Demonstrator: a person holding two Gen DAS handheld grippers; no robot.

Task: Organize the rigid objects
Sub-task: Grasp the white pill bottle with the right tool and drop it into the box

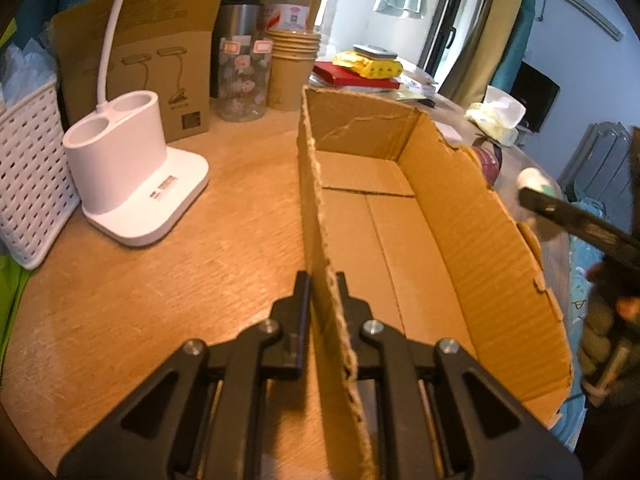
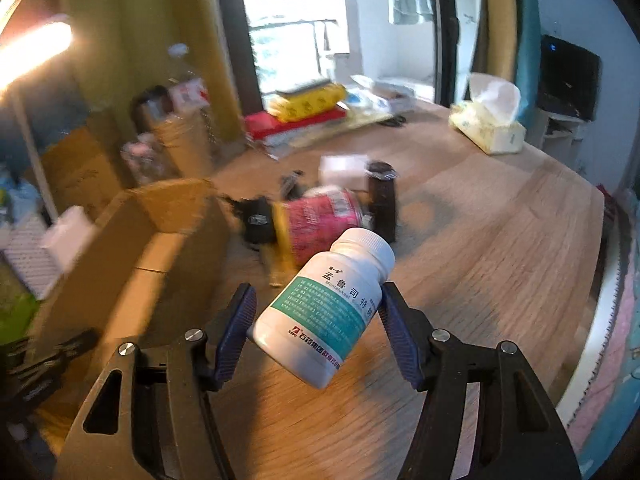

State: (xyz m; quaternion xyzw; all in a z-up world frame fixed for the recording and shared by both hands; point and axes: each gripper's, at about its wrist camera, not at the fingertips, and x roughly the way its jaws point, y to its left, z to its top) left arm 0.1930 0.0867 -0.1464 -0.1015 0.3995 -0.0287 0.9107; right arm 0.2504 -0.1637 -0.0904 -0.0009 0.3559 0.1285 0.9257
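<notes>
An open cardboard box (image 1: 460,208) lies on the wooden table, with nothing in the part of it that shows. My left gripper (image 1: 322,280) is shut on the box's torn left wall (image 1: 316,200), one finger on each side. My right gripper (image 2: 318,288) is shut on a white medicine bottle (image 2: 332,304) with a teal label, held tilted above the table, cap pointing away. The box (image 2: 176,200) is to its left in the right wrist view. In the left wrist view the bottle's cap (image 1: 534,180) and a right finger (image 1: 580,220) show beyond the box's right wall.
A pink can (image 2: 320,220) on its side, a dark bottle (image 2: 382,200) and small dark items lie beyond the held bottle. A tissue box (image 2: 488,128) stands at the far right. Left of the box are a white lamp base (image 1: 132,176), basket (image 1: 28,184), jar (image 1: 242,80) and paper cups (image 1: 290,72).
</notes>
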